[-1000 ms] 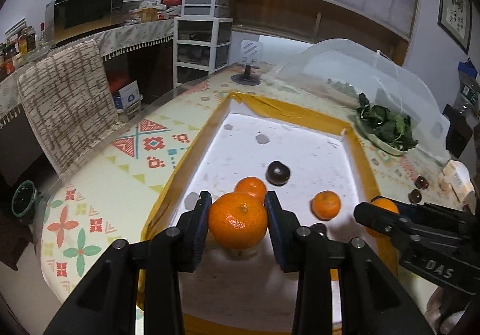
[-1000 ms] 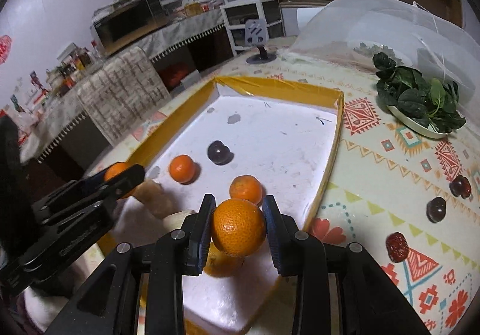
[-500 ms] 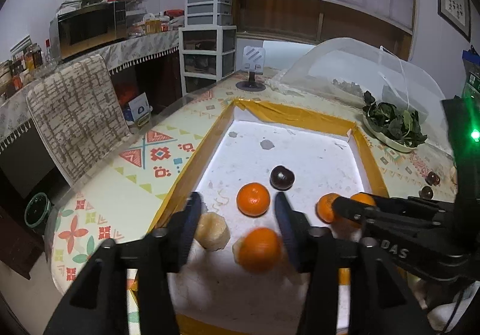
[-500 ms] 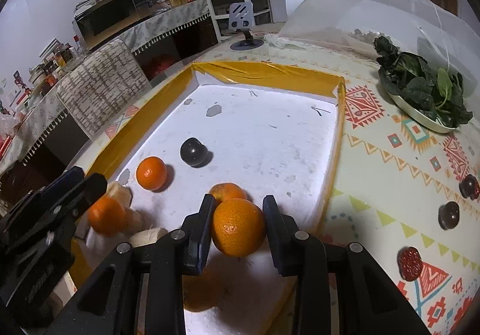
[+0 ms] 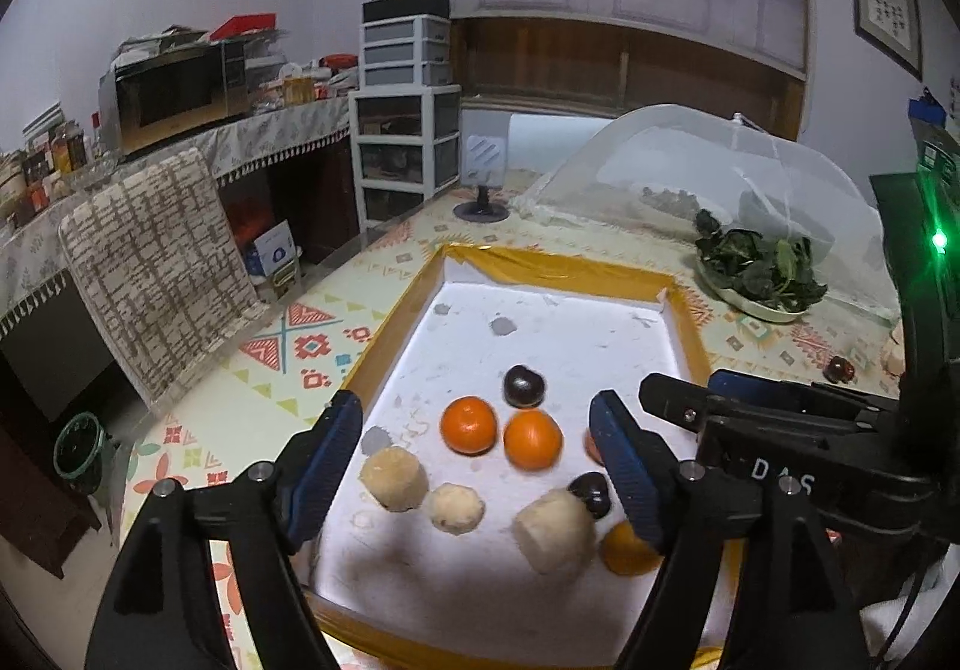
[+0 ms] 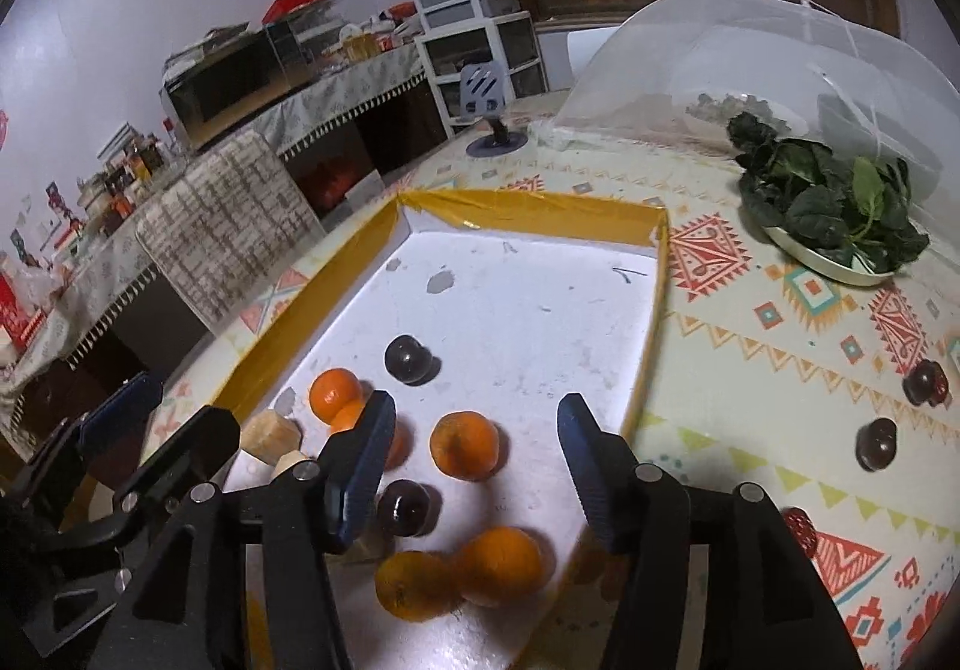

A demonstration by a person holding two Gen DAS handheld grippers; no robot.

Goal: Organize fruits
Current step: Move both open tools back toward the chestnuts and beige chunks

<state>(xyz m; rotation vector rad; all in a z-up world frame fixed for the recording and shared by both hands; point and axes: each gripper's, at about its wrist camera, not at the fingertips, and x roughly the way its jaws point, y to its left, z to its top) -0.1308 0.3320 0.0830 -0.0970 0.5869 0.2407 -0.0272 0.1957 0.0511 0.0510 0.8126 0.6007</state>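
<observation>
A white tray with yellow taped rim (image 5: 543, 257) (image 6: 528, 202) holds several oranges, dark round fruits and pale peeled fruits. My left gripper (image 5: 477, 460) is open and empty above the tray's near end, over two oranges (image 5: 532, 439) and pale fruits (image 5: 393, 476). My right gripper (image 6: 477, 451) is open and empty above the tray's near right part; an orange (image 6: 465, 443) lies between its fingers' lines and two oranges (image 6: 498, 567) lie below. The right gripper also shows at the right of the left wrist view (image 5: 780, 418).
Dark fruits (image 6: 876, 443) and a red one (image 6: 801, 529) lie on the patterned tablecloth right of the tray. A plate of greens (image 6: 828, 214) and a mesh food cover (image 6: 750, 51) stand behind. A chair back (image 5: 153, 274) is at the table's left edge.
Both grippers have opened and let go of their oranges, which now lie in the tray. Both grippers have drawn back and up from the tray.
</observation>
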